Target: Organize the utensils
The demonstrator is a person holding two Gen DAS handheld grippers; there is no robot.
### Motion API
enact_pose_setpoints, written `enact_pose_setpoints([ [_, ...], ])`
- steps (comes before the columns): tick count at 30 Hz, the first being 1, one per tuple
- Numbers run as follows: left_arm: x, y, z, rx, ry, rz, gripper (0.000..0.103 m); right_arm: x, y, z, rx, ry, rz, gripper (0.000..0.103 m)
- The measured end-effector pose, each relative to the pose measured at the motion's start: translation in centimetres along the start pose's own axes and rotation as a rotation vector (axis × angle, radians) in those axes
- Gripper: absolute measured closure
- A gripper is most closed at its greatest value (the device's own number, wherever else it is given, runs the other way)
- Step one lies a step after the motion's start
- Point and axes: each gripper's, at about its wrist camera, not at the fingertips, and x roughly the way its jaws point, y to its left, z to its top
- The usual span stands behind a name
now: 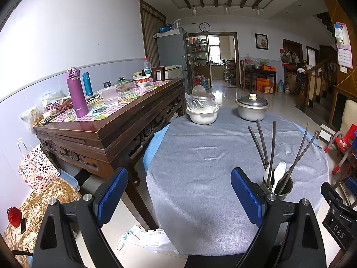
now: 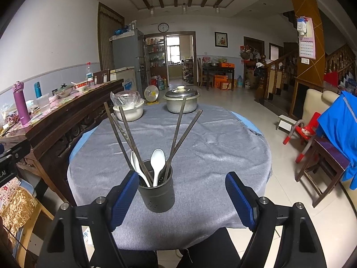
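Both grippers, left [image 1: 179, 197] and right [image 2: 181, 197], wide open, empty. Utensil holder [image 2: 156, 192] near table's [image 2: 212, 156] front edge: rigid, top-heavy, slick; grab low on body. Chopsticks [image 2: 127, 134] and spoons [image 2: 157, 163] loose inside.

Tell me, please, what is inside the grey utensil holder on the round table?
The utensil holder contains two white spoons and several dark chopsticks, all standing upright and leaning outward. Their lower ends and the holder's bottom are hidden by its wall.

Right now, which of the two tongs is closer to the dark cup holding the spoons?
The right tongs. The cup stands between their open fingers, near the left one. The left tongs hover off to the cup's left, open, with nothing between.
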Motion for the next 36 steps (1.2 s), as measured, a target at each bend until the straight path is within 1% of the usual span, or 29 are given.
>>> enact_pose_setpoints([
  [20,0.2,0.3,-0.3,-0.003,0.005,-0.003,0.010,0.1,0.2,-0.2,-0.009,0.005,-0.001,0.020],
  [36,0.6,1.2,-1.3,-0.020,0.023,0.005,0.010,0.3,0.4,-0.5,-0.016,0.013,-0.007,0.020],
])
